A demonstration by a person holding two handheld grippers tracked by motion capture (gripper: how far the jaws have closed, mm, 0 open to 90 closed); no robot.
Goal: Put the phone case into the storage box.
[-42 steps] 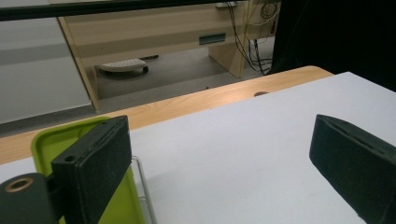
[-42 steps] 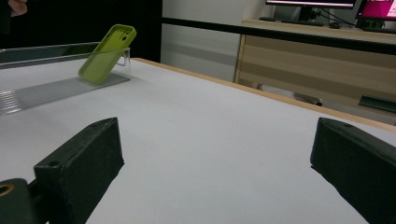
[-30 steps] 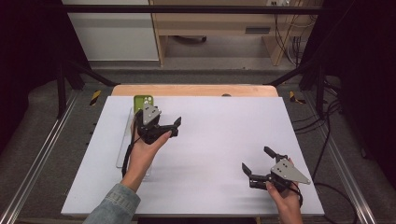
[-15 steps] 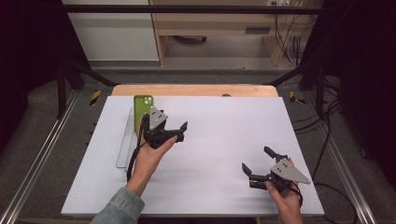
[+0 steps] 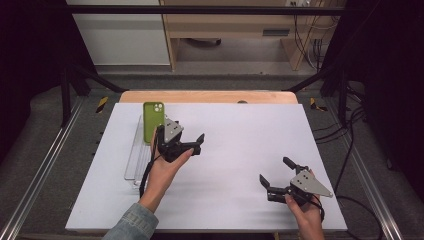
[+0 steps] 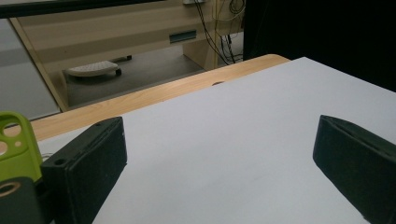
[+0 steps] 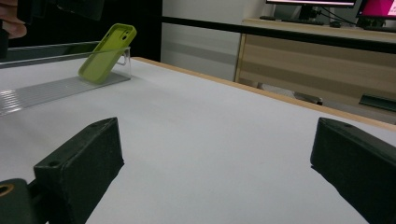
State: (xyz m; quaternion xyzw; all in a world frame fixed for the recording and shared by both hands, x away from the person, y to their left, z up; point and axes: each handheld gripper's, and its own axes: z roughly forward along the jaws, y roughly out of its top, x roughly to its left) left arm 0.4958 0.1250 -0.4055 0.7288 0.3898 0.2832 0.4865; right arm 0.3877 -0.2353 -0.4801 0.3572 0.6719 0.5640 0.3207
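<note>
A green phone case [image 5: 153,120] leans upright at the far end of a clear ridged rack [image 5: 136,159] on the left of the white table [image 5: 250,130]. My left gripper [image 5: 181,135] hovers just right of the case, open, with nothing between its jaws. In the left gripper view the gripper [image 6: 219,158] faces bare table, and the case [image 6: 16,142] sits at the left edge. My right gripper [image 5: 276,171] rests open near the front right. In the right gripper view the gripper [image 7: 215,163] is open, with the case [image 7: 106,52] and the rack [image 7: 46,88] far off.
A wooden strip [image 5: 210,96] runs along the table's far edge. Metal rails [image 5: 40,170] flank the table, and cables [image 5: 350,150] trail on the right. Wooden furniture [image 5: 235,30] stands beyond the table.
My left gripper has moved right and toward the person, away from the phone case and the rack. The right gripper has stayed put.
</note>
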